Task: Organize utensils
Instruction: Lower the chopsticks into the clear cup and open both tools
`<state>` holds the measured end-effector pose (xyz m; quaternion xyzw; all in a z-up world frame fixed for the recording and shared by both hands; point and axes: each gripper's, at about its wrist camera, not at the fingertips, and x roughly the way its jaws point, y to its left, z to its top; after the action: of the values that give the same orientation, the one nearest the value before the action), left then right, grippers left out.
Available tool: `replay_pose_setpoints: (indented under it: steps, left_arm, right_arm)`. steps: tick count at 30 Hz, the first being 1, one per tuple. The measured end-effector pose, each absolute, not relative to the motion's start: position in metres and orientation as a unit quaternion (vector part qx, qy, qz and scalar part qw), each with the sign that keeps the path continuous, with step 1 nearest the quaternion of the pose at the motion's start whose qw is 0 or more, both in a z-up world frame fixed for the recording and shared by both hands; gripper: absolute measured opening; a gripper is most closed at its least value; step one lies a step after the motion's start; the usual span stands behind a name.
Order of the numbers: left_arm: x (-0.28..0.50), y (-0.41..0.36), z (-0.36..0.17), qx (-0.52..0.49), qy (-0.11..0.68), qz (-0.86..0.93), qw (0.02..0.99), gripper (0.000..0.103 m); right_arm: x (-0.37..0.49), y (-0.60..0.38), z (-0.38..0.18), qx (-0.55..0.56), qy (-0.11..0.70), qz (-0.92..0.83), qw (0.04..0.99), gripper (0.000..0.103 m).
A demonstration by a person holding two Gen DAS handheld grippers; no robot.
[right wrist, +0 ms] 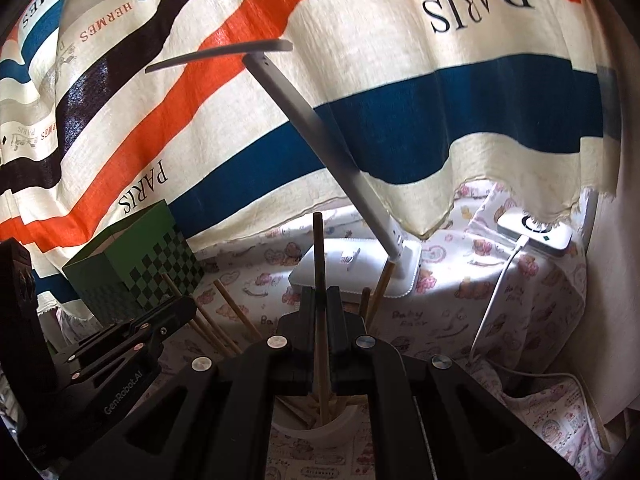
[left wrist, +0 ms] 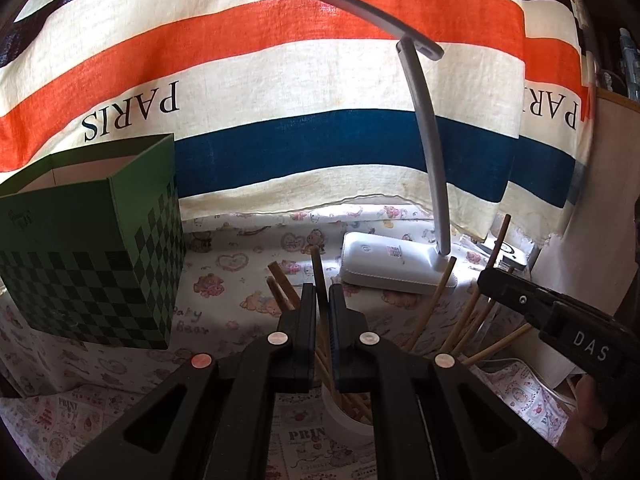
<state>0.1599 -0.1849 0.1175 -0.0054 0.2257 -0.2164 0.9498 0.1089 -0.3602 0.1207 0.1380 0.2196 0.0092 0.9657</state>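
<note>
A white cup (left wrist: 348, 416) full of wooden chopsticks stands below both grippers; it also shows in the right wrist view (right wrist: 320, 426). My left gripper (left wrist: 322, 292) is shut on a dark chopstick (left wrist: 318, 276) that rises from the cup. My right gripper (right wrist: 320, 294) is shut on another dark chopstick (right wrist: 319, 252), also upright in the cup. The right gripper shows at the right of the left wrist view (left wrist: 520, 300); the left gripper shows at the left of the right wrist view (right wrist: 160, 328). Other chopsticks (left wrist: 460, 320) fan out of the cup.
A green checkered open box (left wrist: 92, 264) stands at the left, also in the right wrist view (right wrist: 140, 268). A white desk lamp (left wrist: 392, 260) stands behind the cup. A charger with a white cable (right wrist: 536, 232) lies at the right. A striped cloth hangs behind.
</note>
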Motion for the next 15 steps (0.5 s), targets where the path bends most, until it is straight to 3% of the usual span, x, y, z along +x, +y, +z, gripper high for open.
replay_pose_setpoints:
  steps: [9, 15]
  left_arm:
    - [0.153, -0.188, 0.112, 0.01, 0.213, -0.217, 0.953, 0.006]
    - [0.145, -0.177, 0.118, 0.014, 0.215, -0.207, 0.954, 0.015]
  right_arm:
    - [0.122, -0.36, 0.109, 0.146, 0.253, 0.018, 0.956, 0.006]
    - [0.119, -0.362, 0.113, 0.143, 0.246, 0.01, 0.959, 0.006]
